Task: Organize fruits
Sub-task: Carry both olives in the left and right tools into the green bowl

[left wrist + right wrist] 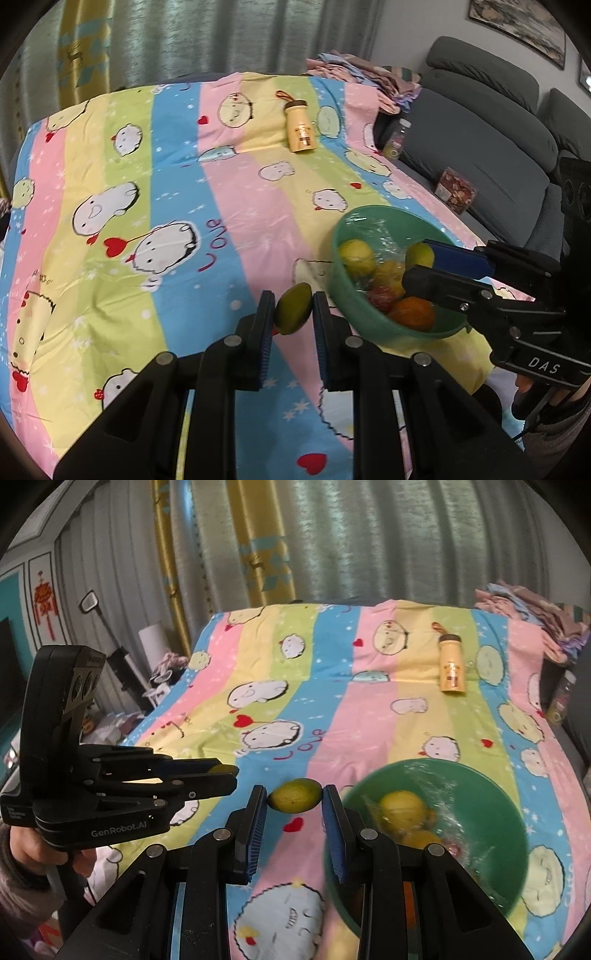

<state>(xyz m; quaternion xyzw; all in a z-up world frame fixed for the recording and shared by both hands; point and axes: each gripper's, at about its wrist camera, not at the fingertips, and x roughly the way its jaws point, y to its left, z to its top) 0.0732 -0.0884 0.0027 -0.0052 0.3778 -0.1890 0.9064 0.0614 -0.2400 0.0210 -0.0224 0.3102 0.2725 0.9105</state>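
Two handheld grippers hover over a bed covered by a striped pastel sheet [177,177] printed with cartoon faces and red hearts.

In the left wrist view, the left gripper [294,309] pinches a small green-yellow fruit [293,308] between its two blue-padded fingers [266,321]; the fruit sits upright at the fingertips, off the sheet. Just to the right of these fingers stands a green bowl [343,291] with crinkled clear plastic inside, holding yellow, orange and red fruits. The right gripper [419,258] reaches in from the right over the bowl's rim, a yellow fruit between its fingertips.

In the right wrist view, the right gripper's fingers [258,812] clamp a yellow-green lemon [294,795] lying sideways between the pads, above the sheet. The green bowl is right of and just below these fingers, blurred. The left gripper comes in from the left, held in a hand [33,849], fingers nearly pressed together on its fruit.

Well beyond both sets of fingers, a yellow bottle [300,127] with a brown cap lies on the sheet. A grey sofa [491,122] is to the right, and curtains [332,539] hang behind.
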